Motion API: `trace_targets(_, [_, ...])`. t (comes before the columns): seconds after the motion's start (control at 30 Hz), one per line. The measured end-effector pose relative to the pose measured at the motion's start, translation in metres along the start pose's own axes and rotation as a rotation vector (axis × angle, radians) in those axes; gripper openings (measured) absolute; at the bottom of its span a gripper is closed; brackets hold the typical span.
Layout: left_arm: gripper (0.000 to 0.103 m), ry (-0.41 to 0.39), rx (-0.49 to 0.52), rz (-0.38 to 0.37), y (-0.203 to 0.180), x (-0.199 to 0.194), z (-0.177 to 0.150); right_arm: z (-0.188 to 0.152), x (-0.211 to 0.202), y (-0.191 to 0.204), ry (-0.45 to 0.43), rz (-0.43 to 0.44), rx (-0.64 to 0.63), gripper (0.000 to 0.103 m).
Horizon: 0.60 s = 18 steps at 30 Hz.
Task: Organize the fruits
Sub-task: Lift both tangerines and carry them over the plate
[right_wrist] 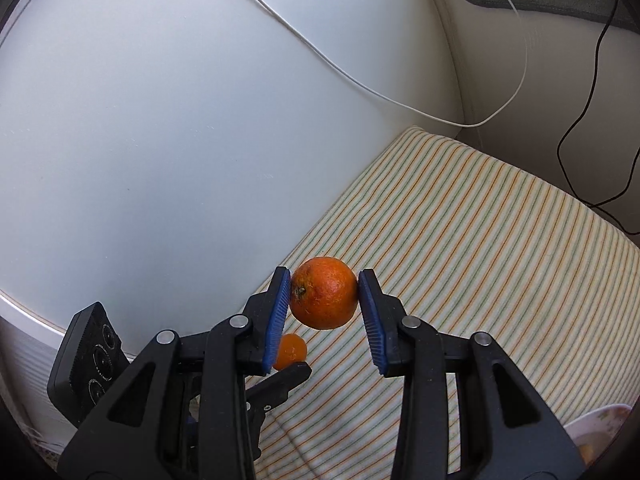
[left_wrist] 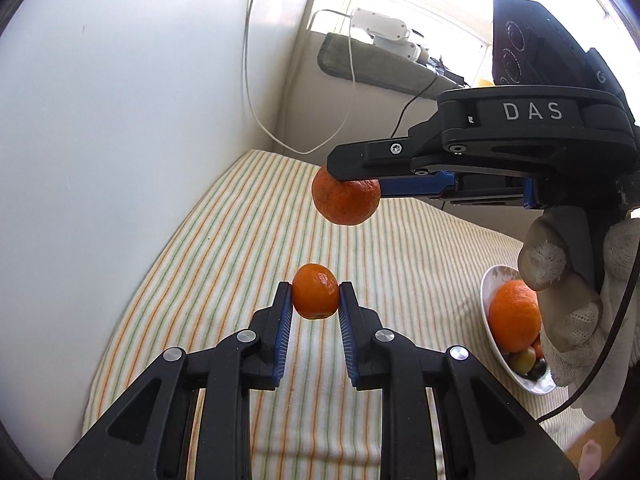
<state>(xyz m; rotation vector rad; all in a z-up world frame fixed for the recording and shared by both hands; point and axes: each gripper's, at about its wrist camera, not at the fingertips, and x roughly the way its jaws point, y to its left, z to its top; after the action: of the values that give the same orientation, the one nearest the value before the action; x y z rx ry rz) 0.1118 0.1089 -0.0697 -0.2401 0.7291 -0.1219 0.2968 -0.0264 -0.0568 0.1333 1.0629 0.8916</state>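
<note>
From the left wrist, the left gripper (left_wrist: 315, 296) pinches a small orange (left_wrist: 315, 297) above the striped cloth (left_wrist: 208, 248). The right gripper (left_wrist: 352, 178) clamps a bigger orange (left_wrist: 346, 202) higher up. A white bowl (left_wrist: 490, 300) of fruit sits at right.

From the right wrist, the same bigger orange (right_wrist: 323, 293) sits squeezed between both pads, off the cloth.

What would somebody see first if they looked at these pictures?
Two bright oranges held up in the air above the striped cloth. The left gripper pinches the small orange between its blue jaws, and the right gripper pinches the bigger orange a bit higher. A white bowl at the right holds another orange and some small fruits.
</note>
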Motion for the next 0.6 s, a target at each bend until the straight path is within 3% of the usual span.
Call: trace_targets(0.6, [0.021,-0.027,0.124,-0.119,-0.083,-0.026,-0.01,-0.042,-0.122,-0.027,-0.159,-0.066,0.011,0.037])
